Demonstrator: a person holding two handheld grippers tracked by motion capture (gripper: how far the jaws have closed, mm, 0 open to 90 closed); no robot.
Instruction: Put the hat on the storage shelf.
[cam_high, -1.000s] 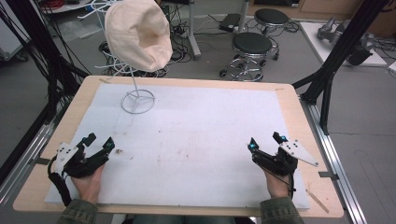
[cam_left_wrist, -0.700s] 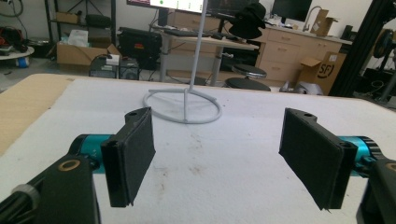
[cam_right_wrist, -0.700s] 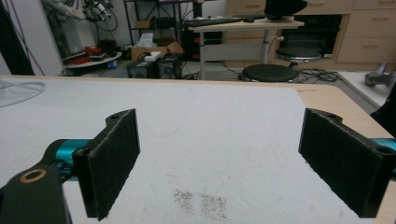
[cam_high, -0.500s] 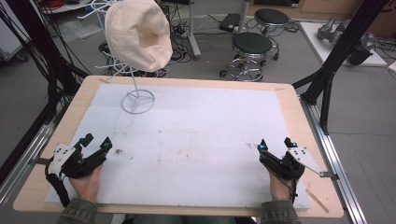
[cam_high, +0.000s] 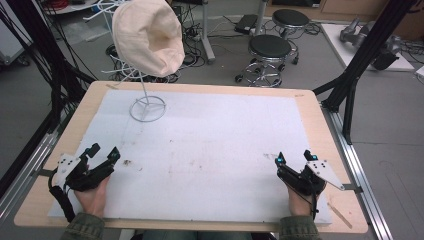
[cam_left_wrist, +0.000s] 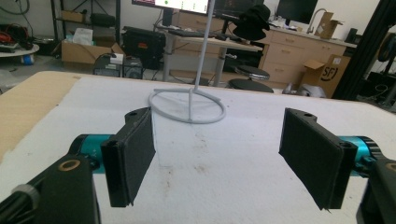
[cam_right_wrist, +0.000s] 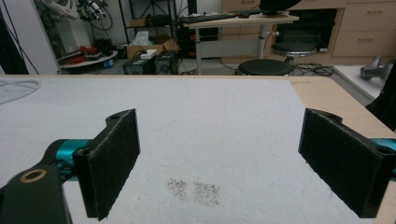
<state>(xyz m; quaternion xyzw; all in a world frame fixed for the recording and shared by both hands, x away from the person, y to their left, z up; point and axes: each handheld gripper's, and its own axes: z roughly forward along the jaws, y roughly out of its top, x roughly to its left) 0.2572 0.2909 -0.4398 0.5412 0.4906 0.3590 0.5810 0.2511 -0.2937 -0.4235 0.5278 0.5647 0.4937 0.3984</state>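
- Hat (cam_high: 147, 36) perched on top of a white wire stand (cam_high: 147, 107), well ahead of the left gripper (cam_high: 103, 152) and well apart from it; touched by neither pair of jaws.
- Stand's ring base (cam_left_wrist: 187, 105) seen straight ahead between the left jaws in the left gripper view, resting on the white mat (cam_high: 210, 150) that covers the counter (cam_high: 310, 102).
- Left gripper held low over the near left corner of the mat, jaws spread wide apart, nothing between them.
- Right gripper (cam_high: 293, 157) held low over the near right corner of the mat, jaws likewise wide apart and empty.
- Speckled dark stain (cam_right_wrist: 194, 189) on the mat just ahead of the right jaws.
- Grippers far apart from each other, bare mat between them.
- Black stools (cam_high: 270, 47) on the floor beyond the far edge of the counter.
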